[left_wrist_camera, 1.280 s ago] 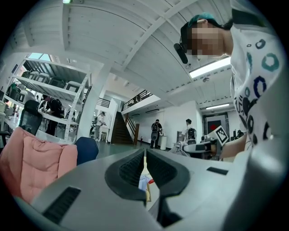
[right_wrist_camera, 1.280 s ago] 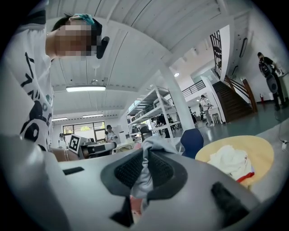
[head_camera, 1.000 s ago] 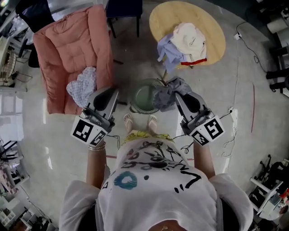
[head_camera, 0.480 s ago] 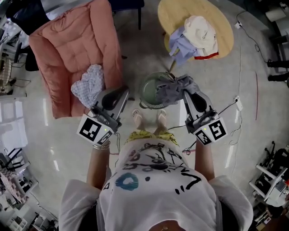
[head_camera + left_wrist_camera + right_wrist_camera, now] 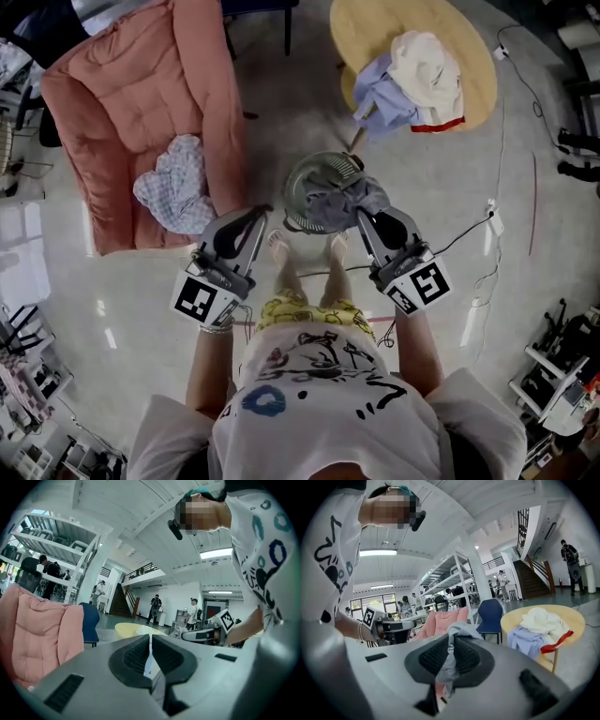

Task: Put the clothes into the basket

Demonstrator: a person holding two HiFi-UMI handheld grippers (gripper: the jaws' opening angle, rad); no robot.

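A round green basket (image 5: 298, 180) stands on the floor just ahead of the person's feet. My right gripper (image 5: 362, 212) is shut on a grey garment (image 5: 339, 198), which drapes over the basket's right rim and into it. In the right gripper view the grey cloth (image 5: 459, 631) is pinched between the jaws of that gripper (image 5: 450, 657). My left gripper (image 5: 262, 210) hovers left of the basket with its jaws shut and nothing in them (image 5: 150, 652). A checked garment (image 5: 176, 184) lies on the pink cushion (image 5: 131, 103). A lavender shirt (image 5: 380, 94) and a cream garment (image 5: 427, 58) lie on the round table (image 5: 375, 28).
The pink cushion runs along the left. The round wooden table (image 5: 576, 616) stands beyond the basket, with a blue chair (image 5: 491, 613) beside it. Cables (image 5: 487, 216) trail on the floor at right. Shelving and people stand far off.
My right gripper has carried the grey garment leftward, from the basket's right side to over its rim. The left gripper stays beside the basket, still shut.
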